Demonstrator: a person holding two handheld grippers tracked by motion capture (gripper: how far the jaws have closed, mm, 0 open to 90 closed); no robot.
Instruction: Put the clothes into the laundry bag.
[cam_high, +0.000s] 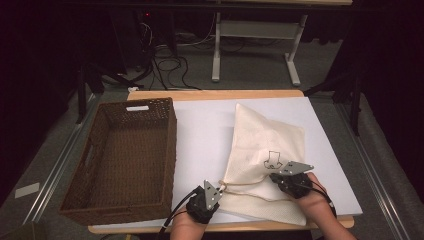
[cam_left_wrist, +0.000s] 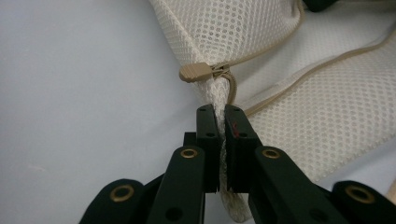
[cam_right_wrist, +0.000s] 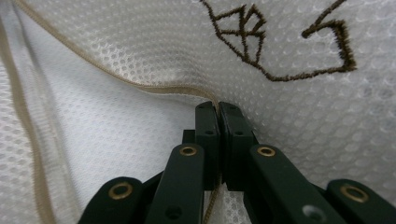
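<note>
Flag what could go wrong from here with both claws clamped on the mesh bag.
1. The left claw pinches mesh just below the zipper pull; a tug could strain the zipper.
2. The right claw grips only the edge trim of the mesh laundry bag, so it may slip.

Basket (cam_high: 125, 160) sits on the table's (cam_high: 200, 130) left; mesh bag (cam_high: 265, 150) lies right of it

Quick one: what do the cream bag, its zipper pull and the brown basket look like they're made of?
Bag: soft matte mesh fabric, with a honeycomb hole pattern showing in both gripper views; probably synthetic. Zipper pull: smooth tan moulded tab, likely plastic or rubber. Basket: woven brown strands, wicker or paper-rope look; fibre not certain.
</note>
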